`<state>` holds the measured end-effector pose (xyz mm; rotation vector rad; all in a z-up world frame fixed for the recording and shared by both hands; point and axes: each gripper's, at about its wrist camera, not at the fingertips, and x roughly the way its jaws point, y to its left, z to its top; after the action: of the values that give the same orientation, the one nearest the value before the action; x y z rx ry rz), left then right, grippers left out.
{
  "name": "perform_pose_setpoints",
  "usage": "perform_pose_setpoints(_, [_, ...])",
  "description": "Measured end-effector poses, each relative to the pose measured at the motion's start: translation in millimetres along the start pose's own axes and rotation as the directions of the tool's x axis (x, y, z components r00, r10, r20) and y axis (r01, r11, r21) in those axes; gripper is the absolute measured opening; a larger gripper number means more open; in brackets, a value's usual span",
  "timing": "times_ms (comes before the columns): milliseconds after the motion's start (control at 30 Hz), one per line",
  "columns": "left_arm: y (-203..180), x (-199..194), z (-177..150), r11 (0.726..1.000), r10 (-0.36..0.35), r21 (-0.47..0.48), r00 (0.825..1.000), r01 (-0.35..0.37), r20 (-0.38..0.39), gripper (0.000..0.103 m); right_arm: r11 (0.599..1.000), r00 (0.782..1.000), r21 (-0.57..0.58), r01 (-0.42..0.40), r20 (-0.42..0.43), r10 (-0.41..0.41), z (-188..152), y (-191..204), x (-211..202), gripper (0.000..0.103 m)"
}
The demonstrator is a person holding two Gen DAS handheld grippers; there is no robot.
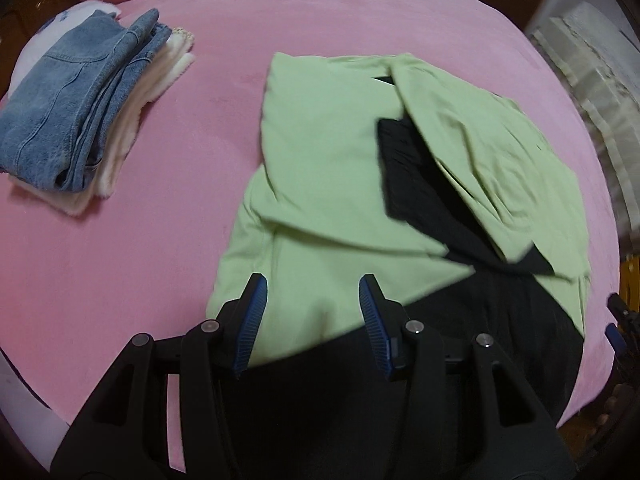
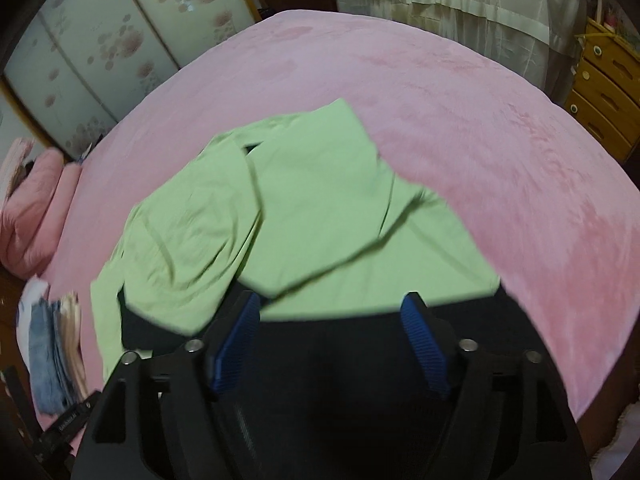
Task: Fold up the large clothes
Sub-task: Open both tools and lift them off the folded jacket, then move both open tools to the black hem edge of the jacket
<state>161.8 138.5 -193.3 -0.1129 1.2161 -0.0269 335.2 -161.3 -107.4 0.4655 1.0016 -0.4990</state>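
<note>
A light green garment with black parts [image 1: 332,168] lies partly folded on the pink bed [image 1: 168,128], its sleeves folded in over the body. Its black lower part [image 1: 460,340] lies nearest me. My left gripper [image 1: 312,312] is open and empty, hovering above the near left of the garment. My right gripper [image 2: 334,328] is open and empty over the line where the green cloth [image 2: 320,216] meets the black part [image 2: 340,360]. Neither gripper holds cloth.
A stack of folded clothes, blue jeans [image 1: 68,112] on top of white items, sits at the far left of the bed; it also shows in the right wrist view [image 2: 52,364]. A pink quilt [image 2: 32,208], wardrobe doors [image 2: 100,40] and yellow drawers [image 2: 604,92] surround the bed [image 2: 500,140].
</note>
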Motion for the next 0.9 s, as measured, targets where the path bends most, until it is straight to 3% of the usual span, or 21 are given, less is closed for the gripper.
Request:
perform_pose_setpoints(200, [-18,-33,-42,0.995,-0.023,0.098,0.997,0.030,-0.073,0.054,0.999,0.999,-0.028,0.044,-0.021,-0.044,-67,28,-58,0.081])
perform_pose_setpoints(367, [-26,-50,-77,0.991,-0.063,0.107,0.990,0.077,-0.126,0.061,0.999,0.998,-0.027,0.028,-0.047,-0.029,-107,49,-81,0.088])
perform_pose_setpoints(533, [-30,-48,-112,0.996,-0.016,0.082,0.990,0.028,-0.143,0.063,0.997,0.996,-0.065,0.032,-0.076,-0.037,-142,53,-80,0.089])
perform_pose_setpoints(767, [-46,-61,-158,0.998,0.056,0.036,0.985,-0.051,-0.160,0.064,0.989,0.991,-0.134,-0.059,-0.130,0.042,-171,25,-88,0.089])
perform_pose_setpoints(900, [-63,-88,-178,0.997,0.077,0.026,0.989,-0.075,-0.125,0.065,0.985,0.980,-0.123,-0.119,-0.173,0.097,-177,3,-105,0.090])
